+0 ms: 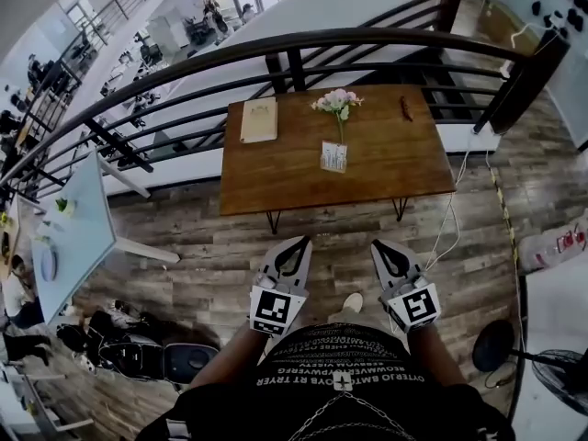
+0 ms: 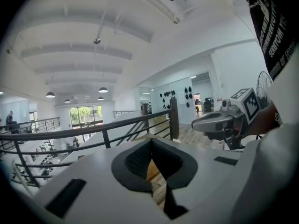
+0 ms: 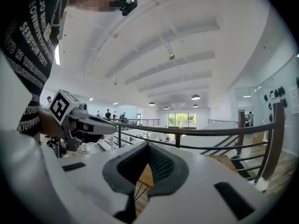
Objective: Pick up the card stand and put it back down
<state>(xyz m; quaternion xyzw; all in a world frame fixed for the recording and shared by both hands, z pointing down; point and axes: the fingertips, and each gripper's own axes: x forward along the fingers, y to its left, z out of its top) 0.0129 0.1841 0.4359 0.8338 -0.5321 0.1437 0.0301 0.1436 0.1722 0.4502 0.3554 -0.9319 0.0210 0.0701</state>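
Mid-air, left tongs [image 1: 300, 242] shut (right tongs [image 1: 378, 244] too)

There is one wooden table [image 1: 276, 177], and on it one card stand [image 1: 333, 156], one bunch of flowers [image 1: 337, 102], one tan book [image 1: 259, 119] and one small dark object [image 1: 406, 108]. There are two grippers, the left gripper [image 1: 299, 241] and the right gripper [image 1: 379, 244]. Beyond these there is one white table [image 1: 83, 237].

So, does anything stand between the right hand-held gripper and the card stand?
Nothing visible does: only floor and bare tabletop lie between the right hand-held gripper and the card stand. The flowers are behind it, the book off to its left.
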